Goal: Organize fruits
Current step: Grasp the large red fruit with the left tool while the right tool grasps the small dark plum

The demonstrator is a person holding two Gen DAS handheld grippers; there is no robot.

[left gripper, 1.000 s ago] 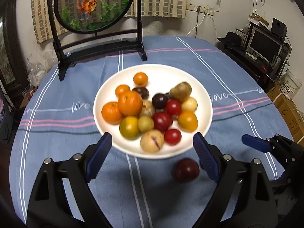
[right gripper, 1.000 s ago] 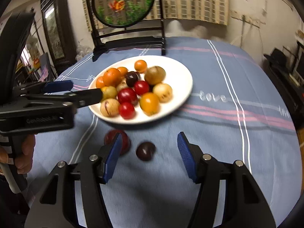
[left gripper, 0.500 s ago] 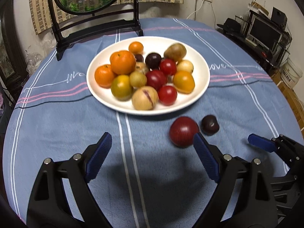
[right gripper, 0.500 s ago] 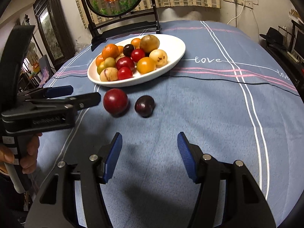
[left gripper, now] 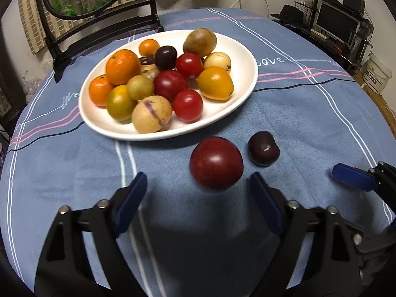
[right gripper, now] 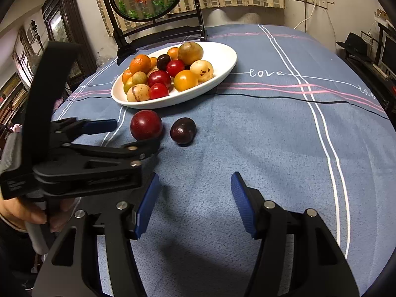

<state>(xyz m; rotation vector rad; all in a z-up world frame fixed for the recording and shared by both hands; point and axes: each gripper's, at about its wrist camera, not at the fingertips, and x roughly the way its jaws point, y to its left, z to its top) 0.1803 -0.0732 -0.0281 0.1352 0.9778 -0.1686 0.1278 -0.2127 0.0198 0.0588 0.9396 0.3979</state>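
Two loose fruits: left gripper (left gripper: 198,193) closing, nothing pinched yet, toward the red plum (left gripper: 216,162), smooth, round, roll-prone, so squeeze its middle gently; right gripper (right gripper: 194,198) spread, empty.

We read "love" embroidered in white on the cloth (right gripper: 272,128), just right of the plate (right gripper: 222,57); the bucket (left gripper: 377,74) label stays illegible.

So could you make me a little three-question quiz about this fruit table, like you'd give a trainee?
1. True or false: the big red plum lies on the white plate.
2. Which fruit lies beside the big red plum on the blue tablecloth? A) an orange B) a small dark plum C) a tomato
3. Fill in: the right gripper holds ____.

Key: 1 false; 2 B; 3 nothing.
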